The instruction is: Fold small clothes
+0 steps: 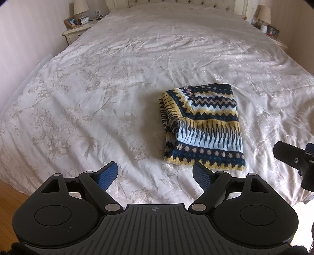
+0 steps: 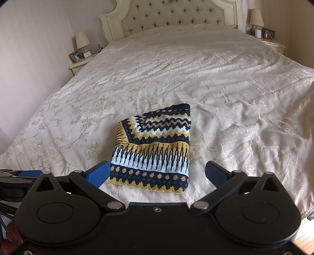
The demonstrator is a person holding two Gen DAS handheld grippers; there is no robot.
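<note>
A knitted garment [image 1: 204, 127] with navy, yellow, white and pink patterns lies folded into a compact rectangle on the bed. It also shows in the right wrist view [image 2: 153, 151]. My left gripper [image 1: 156, 174] is open and empty, hovering just in front of and left of the garment's near edge. My right gripper [image 2: 157, 172] is open and empty, its blue fingertips [image 2: 98, 174] straddling the garment's near edge from above. The right gripper's body shows at the right edge of the left wrist view [image 1: 294, 158].
The bed [image 1: 98, 88] has a cream floral bedspread, wide and flat around the garment. A tufted headboard [image 2: 172, 17] stands at the far end. Nightstands with lamps sit at both far corners [image 2: 82, 51] [image 2: 263, 29]. Wooden floor [image 1: 11, 194] lies below the bed's near edge.
</note>
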